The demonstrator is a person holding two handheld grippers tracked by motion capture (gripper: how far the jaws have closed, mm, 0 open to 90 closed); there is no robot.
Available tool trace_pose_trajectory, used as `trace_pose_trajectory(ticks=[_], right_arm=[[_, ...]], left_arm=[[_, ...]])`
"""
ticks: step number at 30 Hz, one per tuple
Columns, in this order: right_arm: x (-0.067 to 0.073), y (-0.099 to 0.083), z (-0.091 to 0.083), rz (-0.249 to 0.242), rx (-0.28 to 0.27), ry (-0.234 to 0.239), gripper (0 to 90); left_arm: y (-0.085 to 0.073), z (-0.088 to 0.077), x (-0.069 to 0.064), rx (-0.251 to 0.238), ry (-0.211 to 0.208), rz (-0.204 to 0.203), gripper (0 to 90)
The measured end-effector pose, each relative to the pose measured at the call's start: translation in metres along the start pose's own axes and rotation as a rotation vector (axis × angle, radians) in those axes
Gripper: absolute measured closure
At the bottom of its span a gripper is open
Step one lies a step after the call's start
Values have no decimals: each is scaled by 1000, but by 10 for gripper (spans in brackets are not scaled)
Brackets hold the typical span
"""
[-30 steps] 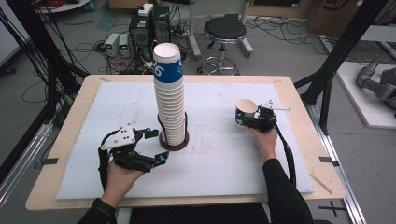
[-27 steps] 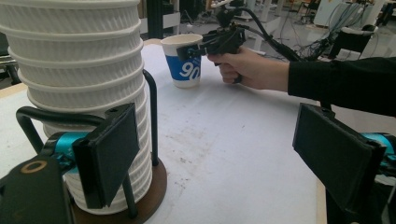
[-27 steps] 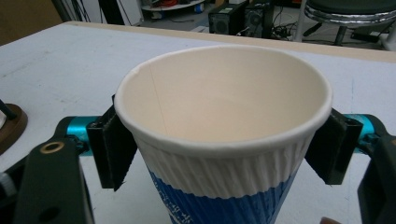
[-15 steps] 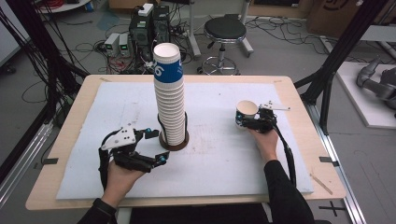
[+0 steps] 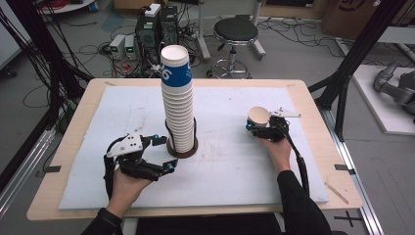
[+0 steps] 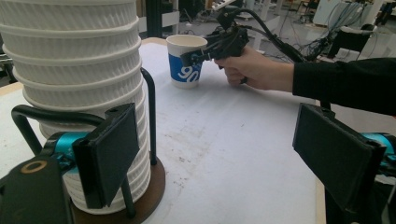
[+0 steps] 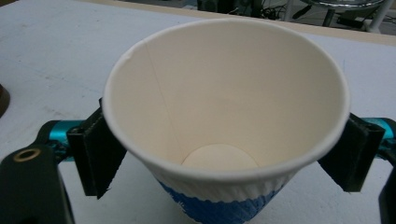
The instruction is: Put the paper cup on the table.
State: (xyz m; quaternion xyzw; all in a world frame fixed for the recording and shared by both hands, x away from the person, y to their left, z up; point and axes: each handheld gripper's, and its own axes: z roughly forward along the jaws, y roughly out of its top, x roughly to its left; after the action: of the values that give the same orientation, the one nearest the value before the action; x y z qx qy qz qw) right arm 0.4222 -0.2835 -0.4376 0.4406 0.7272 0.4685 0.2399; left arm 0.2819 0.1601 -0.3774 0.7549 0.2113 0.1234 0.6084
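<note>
We take the tall stack of paper cups (image 5: 178,103) as our landmark; it stands upright in a black wire holder on a round brown base (image 5: 182,148), near the middle of the white mat (image 5: 225,176) that covers the wooden table (image 5: 313,103).

To the right of the stack, well apart from it, a single paper cup (image 5: 258,118) with a blue band stands upright on the mat, mouth up and empty. Our right gripper (image 5: 264,128) sits around this cup, a jaw on each side below the rim. Its jaws have just been opening with the cup between them, and in the right gripper view the pads (image 7: 95,151) look close beside the wall; we cannot tell whether they touch it.

On the near left side of the stack our left gripper (image 5: 166,154) rests low over the mat, jaws spread apart and gripping nothing. In the left gripper view one pad (image 6: 112,151) stands just in front of the lowest cups and the holder's wire, the other pad far off to the side.
</note>
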Motion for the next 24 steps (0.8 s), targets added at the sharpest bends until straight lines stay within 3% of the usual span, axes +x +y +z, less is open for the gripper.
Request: trace_pose_trajectory(ticks=[12,19,22,24], right_arm=[[5,2,-14,5,30,-29,122],[4,2,-28,8,90,-63,122],[1,3,-39,21,99,-44,122],[0,4,-49,3,93,-32,123]], left_arm=[[0,1,0,0,-1,1,145],[1,0,0,-4,-1,5,146],[2,-1,0,-5,0,10,146],[2,-1,0,-7,1,9,146]])
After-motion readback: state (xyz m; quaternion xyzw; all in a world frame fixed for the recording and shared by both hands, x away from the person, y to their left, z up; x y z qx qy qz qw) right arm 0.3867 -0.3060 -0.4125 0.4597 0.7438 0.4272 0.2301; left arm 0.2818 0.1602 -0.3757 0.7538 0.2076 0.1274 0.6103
